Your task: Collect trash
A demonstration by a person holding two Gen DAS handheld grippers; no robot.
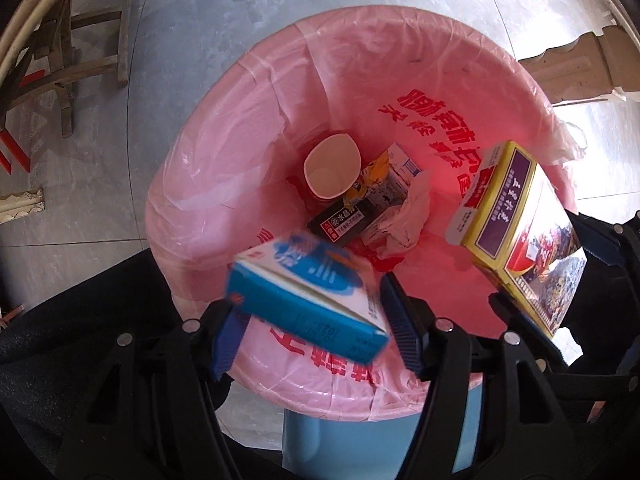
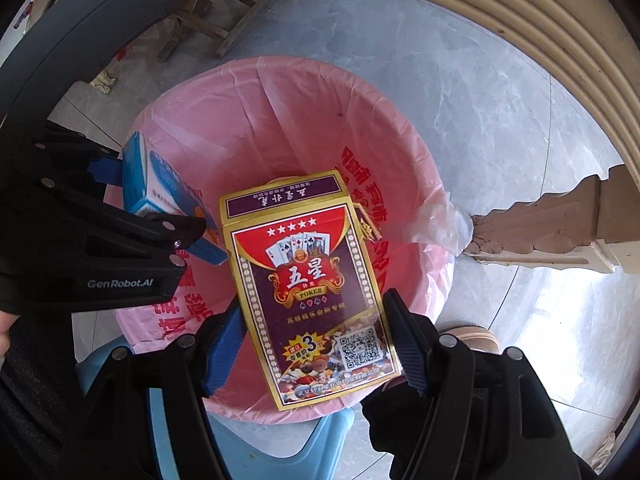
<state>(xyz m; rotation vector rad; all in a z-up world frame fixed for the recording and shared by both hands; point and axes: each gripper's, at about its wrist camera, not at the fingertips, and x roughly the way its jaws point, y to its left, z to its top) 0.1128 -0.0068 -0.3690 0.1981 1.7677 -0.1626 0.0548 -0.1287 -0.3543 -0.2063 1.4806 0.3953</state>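
Two black grippers with blue pads point downward side by side: the left gripper (image 1: 314,328) stands parted, the right gripper (image 2: 316,346) clamps a box.

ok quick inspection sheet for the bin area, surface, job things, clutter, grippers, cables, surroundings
surface: grey marbled floor tiles; bin stands on them.
job's things: blue bin with pink liner; blue carton and poker card box both over the opening.
clutter: in the liner, paper cup, dark packet, crumpled wrappers.
grippers: left gripper astride the blue carton, which is blurred, pads look clear of it; right gripper around the poker card box, contact unclear.
cables: nothing seen.
surroundings: wooden stool, carved table leg, ribbed table edge.
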